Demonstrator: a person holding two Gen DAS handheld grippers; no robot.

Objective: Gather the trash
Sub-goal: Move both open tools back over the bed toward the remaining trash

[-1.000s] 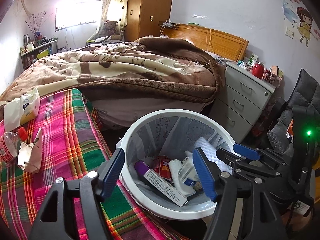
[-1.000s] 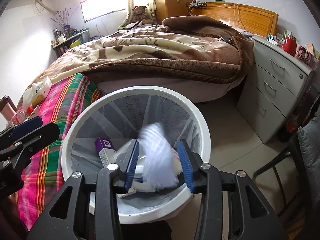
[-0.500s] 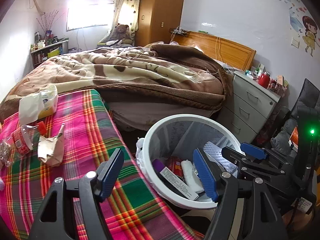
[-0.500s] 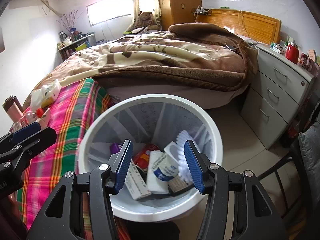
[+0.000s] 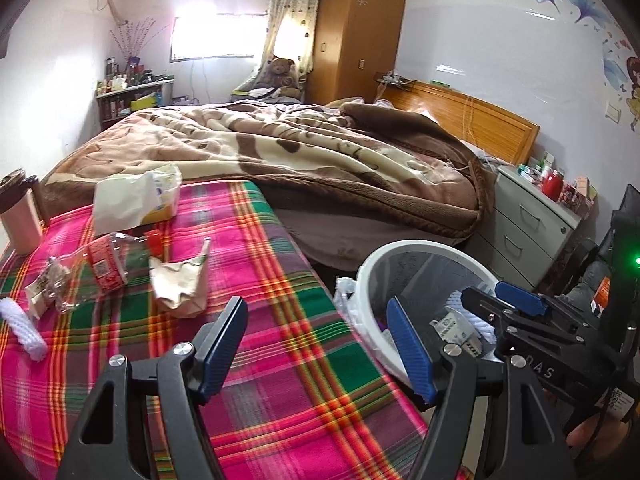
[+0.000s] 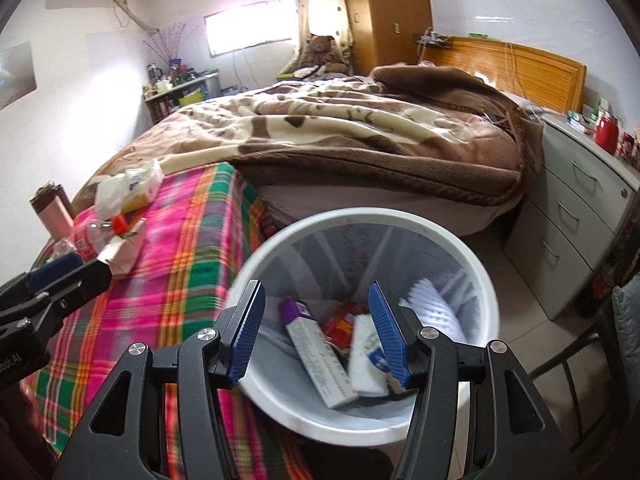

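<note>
A white bin [image 6: 360,216] stands beside the plaid-covered table [image 5: 280,360]. It holds a purple-and-white box [image 6: 316,344], a red can [image 6: 344,324], a white pack [image 6: 366,356] and a white foam net [image 6: 432,312]. My right gripper [image 6: 316,332] hovers over the bin, its jaws opening with nothing between them. My left gripper [image 5: 316,344] stands open and empty above the plaid cloth. Ahead of it to the left lie a crumpled paper wrapper [image 5: 180,284], a crushed plastic bottle [image 5: 108,264], a tissue pack [image 5: 136,198], a small wrapper [image 5: 44,292] and another foam net [image 5: 22,328].
A bed with a brown blanket [image 5: 320,152] lies behind the table and bin. Grey drawers [image 6: 580,224] stand to the right, with a dark chair [image 6: 624,320] nearer. A pink flask [image 5: 20,216] stands at the table's far left edge.
The white foam net left my right gripper and dropped into the bin, and the jaws widened. My left gripper swung left, away from the bin and over the plaid cloth.
</note>
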